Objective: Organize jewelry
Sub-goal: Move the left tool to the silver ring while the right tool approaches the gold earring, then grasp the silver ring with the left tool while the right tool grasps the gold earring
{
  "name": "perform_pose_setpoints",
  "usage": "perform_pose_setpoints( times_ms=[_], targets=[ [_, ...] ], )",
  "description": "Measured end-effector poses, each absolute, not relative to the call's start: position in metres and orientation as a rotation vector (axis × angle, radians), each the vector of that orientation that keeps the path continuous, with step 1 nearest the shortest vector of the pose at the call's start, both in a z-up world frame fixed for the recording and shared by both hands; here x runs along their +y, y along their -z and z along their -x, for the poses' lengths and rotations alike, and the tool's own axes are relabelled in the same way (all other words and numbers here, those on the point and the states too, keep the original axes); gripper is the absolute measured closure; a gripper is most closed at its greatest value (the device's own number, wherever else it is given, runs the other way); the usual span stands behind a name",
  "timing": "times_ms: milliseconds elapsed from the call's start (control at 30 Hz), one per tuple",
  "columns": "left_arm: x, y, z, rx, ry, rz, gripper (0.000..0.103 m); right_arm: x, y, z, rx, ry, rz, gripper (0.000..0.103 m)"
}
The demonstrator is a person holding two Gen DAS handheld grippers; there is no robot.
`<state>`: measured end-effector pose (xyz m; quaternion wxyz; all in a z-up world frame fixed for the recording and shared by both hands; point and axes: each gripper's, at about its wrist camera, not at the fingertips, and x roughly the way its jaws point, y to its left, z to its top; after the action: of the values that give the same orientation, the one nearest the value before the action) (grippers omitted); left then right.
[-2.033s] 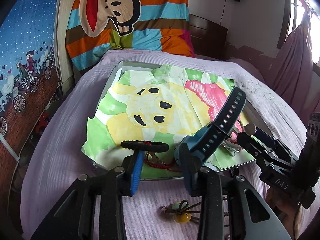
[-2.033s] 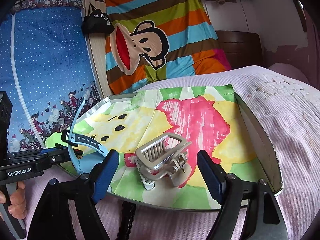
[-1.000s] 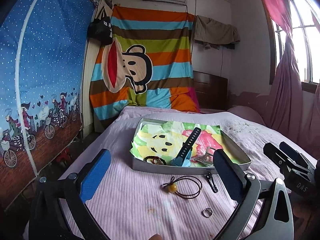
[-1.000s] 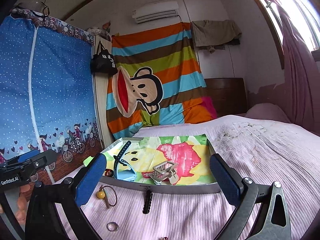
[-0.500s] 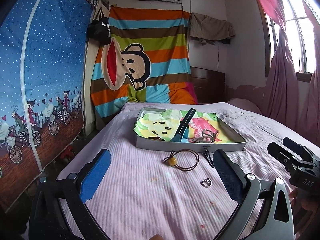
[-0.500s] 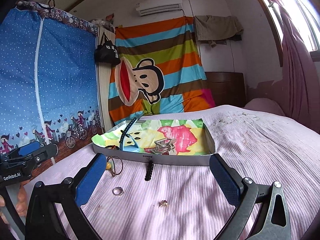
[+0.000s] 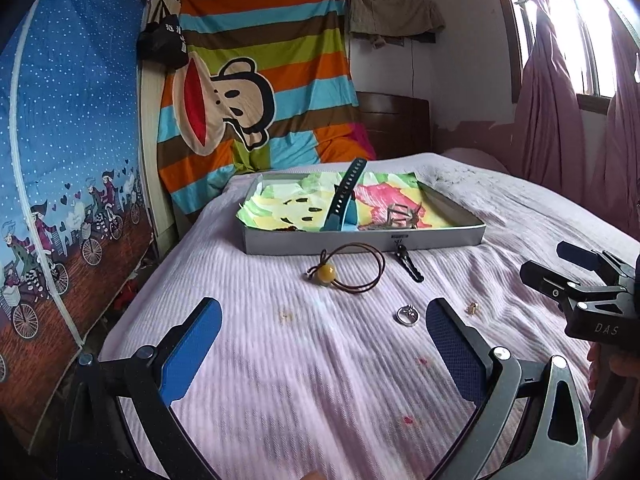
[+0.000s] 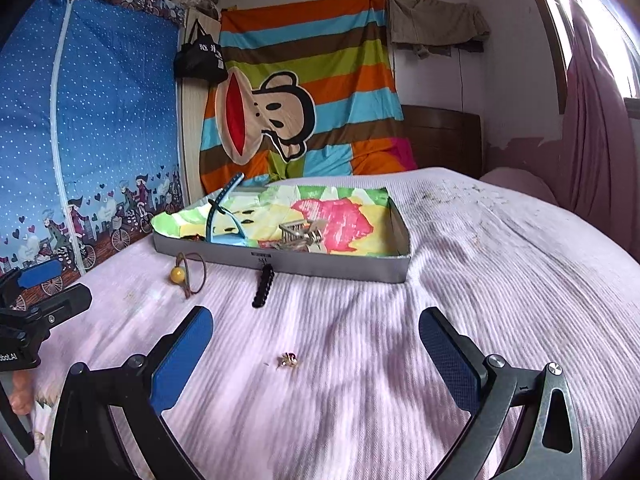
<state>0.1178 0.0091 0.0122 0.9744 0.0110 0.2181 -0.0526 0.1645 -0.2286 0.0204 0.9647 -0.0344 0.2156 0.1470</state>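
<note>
watch strap [image 7: 343, 200] now lies in tray [image 7: 360, 243]; both tongs open, backed away

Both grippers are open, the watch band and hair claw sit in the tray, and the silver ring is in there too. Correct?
Not quite: the silver ring lies on the bedspread, outside the tray, as the left wrist view shows. The watch band and hair claw are in the tray; both grippers are open.

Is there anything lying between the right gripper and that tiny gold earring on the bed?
Nothing visible. The right gripper is open, and the small gold earring lies alone on bare pink bedspread between its fingers. The black hair clip lies farther away.
</note>
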Motion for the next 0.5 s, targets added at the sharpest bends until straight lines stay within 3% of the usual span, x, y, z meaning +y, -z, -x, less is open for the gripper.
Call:
perform_pose_setpoints(
  times_ms=[167, 400, 467, 500],
  targets=[
    [0.001, 0.004, -0.142, 0.543, 0.135, -0.055, 0.003, -0.229, -0.009, -0.173, 0.506, -0.293, 0.071, 0.0],
    [-0.009, 0.017, -0.169, 0.628, 0.198, -0.074, 0.004, -0.227, 0.004, -0.187, 0.596, -0.31, 0.067, 0.03],
    [-0.013, 0.021, -0.178, 0.657, 0.226, -0.073, 0.012, -0.227, 0.008, -0.192, 0.632, -0.336, 0.046, 0.035],
    [-0.014, 0.024, -0.183, 0.676, 0.242, -0.067, 0.023, -0.228, 0.011, -0.195, 0.649, -0.346, 0.036, 0.04]
  ],
)
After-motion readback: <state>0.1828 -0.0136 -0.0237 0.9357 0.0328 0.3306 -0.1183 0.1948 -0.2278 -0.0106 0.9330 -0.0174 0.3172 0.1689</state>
